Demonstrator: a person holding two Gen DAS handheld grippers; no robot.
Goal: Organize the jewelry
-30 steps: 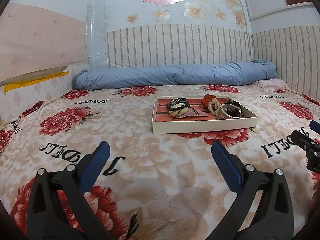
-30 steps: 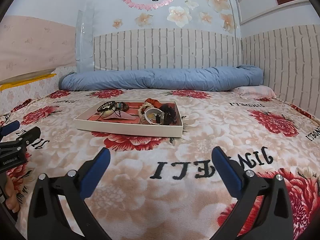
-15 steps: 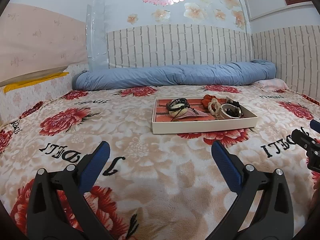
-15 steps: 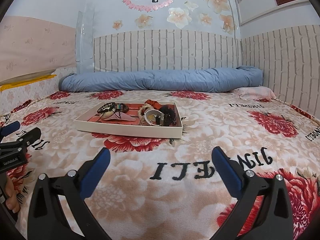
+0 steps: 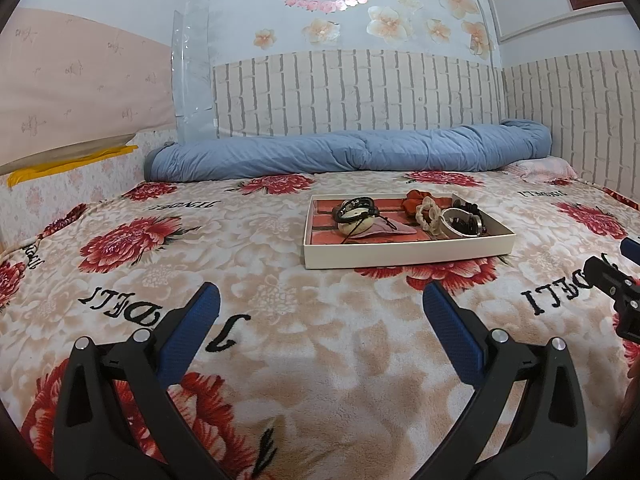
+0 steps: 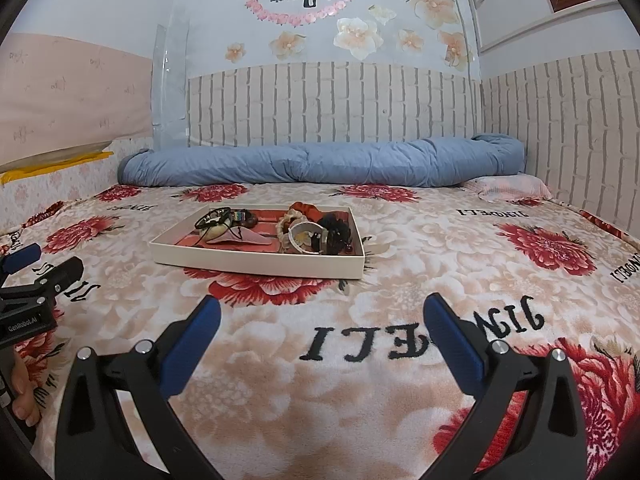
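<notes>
Jewelry (image 5: pixel 436 216) lies heaped in a shallow cream tray (image 5: pixel 408 254) on the flowered bed (image 5: pixel 260 332), ahead of both tools. Left tool (image 5: pixel 320 300) hovers released and empty above the blanket; right tool (image 6: pixel 322 312) likewise, fingers spread wide, well short of the tray.

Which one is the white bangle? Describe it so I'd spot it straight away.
Start at the long blue rolled quilt along the brick-pattern wall, then come forward to the shallow cream tray on the flowered blanket. The white bangle sits at the tray's right end: a wide, smooth, rigid ring, unlike the frilly cream scrunchie beside it.
</notes>
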